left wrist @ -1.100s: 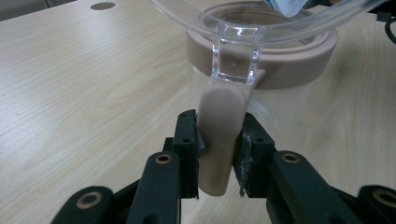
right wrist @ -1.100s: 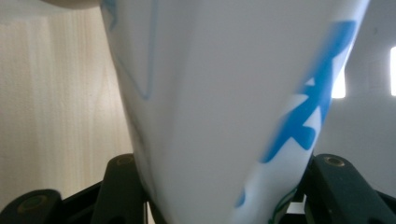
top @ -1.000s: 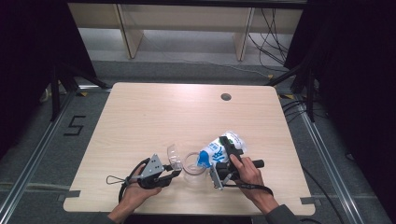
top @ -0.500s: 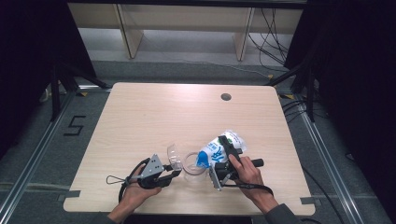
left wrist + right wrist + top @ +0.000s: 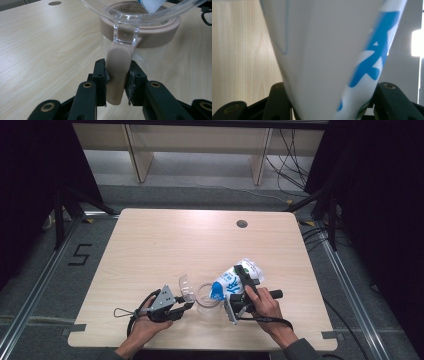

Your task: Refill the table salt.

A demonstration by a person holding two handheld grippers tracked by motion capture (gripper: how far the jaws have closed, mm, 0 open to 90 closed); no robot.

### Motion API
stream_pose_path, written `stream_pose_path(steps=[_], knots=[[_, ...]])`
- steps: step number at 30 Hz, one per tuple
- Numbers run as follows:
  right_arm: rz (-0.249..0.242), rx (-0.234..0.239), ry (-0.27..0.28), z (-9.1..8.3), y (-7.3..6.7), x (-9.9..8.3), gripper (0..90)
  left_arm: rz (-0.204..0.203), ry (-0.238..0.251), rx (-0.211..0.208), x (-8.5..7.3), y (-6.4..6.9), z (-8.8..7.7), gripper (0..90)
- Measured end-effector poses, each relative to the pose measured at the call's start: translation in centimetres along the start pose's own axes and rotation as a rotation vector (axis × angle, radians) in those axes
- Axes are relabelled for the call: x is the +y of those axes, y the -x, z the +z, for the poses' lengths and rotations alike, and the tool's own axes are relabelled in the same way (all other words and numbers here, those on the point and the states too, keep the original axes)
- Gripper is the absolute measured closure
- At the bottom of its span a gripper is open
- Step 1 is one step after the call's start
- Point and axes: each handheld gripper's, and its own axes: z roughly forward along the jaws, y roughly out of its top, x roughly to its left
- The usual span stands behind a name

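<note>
Left tool [image 5: 116,82] clamped on jar handle [image 5: 117,72], right tool [image 5: 332,105] gripping white-blue pouch [image 5: 324,50], pouch mouth cut off.

High view looks down on the table [image 5: 150,245]; both tongs views sit close above it

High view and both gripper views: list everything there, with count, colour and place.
Jar: one, clear with a beige rim, table front centre.
Jar lid: one, clear, hinged open at the jar's left.
Jar tab: one, beige, clamped in the left tool.
Bag: one, white and blue, tilted over the jar.
Table: one, light wood, with a dark round hole at the back.
Left tool: black, shut on the tab.
Right tool: black, gripping the bag.
</note>
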Motion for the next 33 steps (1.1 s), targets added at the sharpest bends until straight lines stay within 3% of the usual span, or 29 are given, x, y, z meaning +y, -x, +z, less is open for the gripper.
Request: stream_pose_path(steps=[6, 7, 9, 13, 15, 16, 28, 29, 30, 33], knots=[[0.001, 0.0, -0.004, 0.0, -0.01, 0.02, 51.9, -0.01, 0.001, 0.001, -0.02, 0.06, 0.02, 71.9], [0.007, -0.001, -0.005, -0.02, -0.05, 0.01, 51.8, 0.003, 0.003, -0.003, 0.0, -0.01, 0.03, 71.9], [0.007, -0.003, -0.002, -0.03, -0.07, 0.01, 51.8, -0.016, 0.001, 0.001, -0.04, 0.09, 0.02, 71.8], [0.011, -0.009, -0.007, -0.1, -0.11, 0.05, 51.9, 0.001, 0.004, -0.004, -0.01, -0.01, 0.05, 71.8], [-0.046, -0.019, 0.01, -0.03, 0.31, 0.12, 51.9, -0.008, 0.001, 0.002, -0.02, 0.06, 0.02, 71.8], [-0.051, -0.02, 0.011, -0.03, 0.38, 0.13, 51.8, -0.003, 0.002, -0.001, -0.01, 0.02, 0.03, 71.8], [-0.006, -0.034, 0.034, 0.07, 0.12, 0.12, 51.9, -0.003, 0.0, 0.0, 0.0, 0.02, -0.01, 71.6], [-0.013, -0.04, 0.047, 0.17, 0.16, 0.08, 51.9, -0.002, -0.001, 0.0, 0.0, 0.01, -0.02, 71.6], [-0.078, -0.026, 0.032, 0.06, 0.6, 0.16, 51.9, -0.002, 0.0, 0.0, 0.0, 0.01, -0.02, 71.7], [-0.068, -0.03, 0.025, 0.05, 0.46, 0.09, 51.9, -0.002, 0.0, 0.0, 0.0, 0.01, -0.01, 71.6]])
